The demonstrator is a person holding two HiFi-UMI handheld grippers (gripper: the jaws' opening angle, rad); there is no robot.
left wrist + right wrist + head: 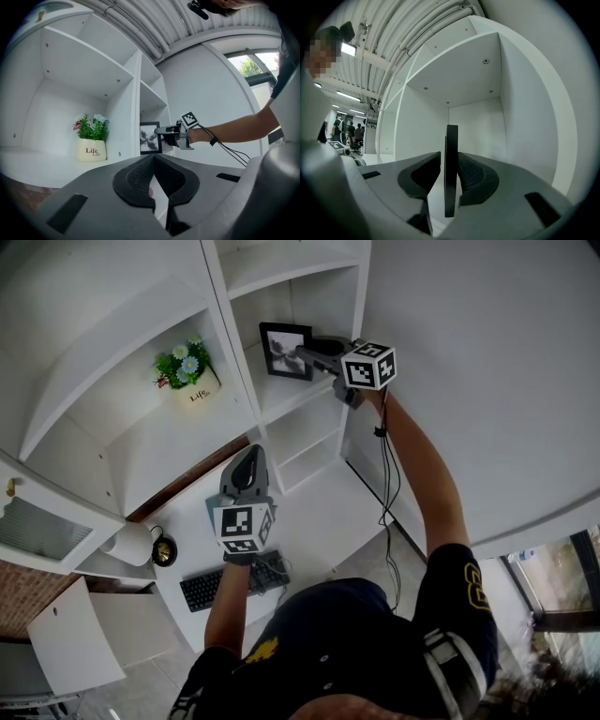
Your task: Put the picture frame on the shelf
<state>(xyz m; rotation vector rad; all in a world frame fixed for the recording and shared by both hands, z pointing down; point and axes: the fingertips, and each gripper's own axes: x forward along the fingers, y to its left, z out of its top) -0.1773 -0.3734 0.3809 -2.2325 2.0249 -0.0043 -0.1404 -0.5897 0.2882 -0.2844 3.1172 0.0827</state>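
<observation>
The black picture frame (286,351) stands upright in the narrow middle compartment of the white shelf unit (239,352), just above its board. My right gripper (311,353) reaches in from the right and is shut on the frame's right edge. The right gripper view shows the frame (451,168) edge-on between the two pads, with the compartment's back wall behind it. From the left gripper view, the frame (150,138) and the right gripper (161,131) appear past the shelf divider. My left gripper (249,457) hangs lower, over the desk, shut and holding nothing (153,157).
A cream pot of flowers (192,382) marked "Life" (91,149) sits in the wide compartment left of the frame. Below lie a black keyboard (217,585), a white cylinder (131,545) and a small black round object (165,551) on the desk. A cable hangs from the right arm.
</observation>
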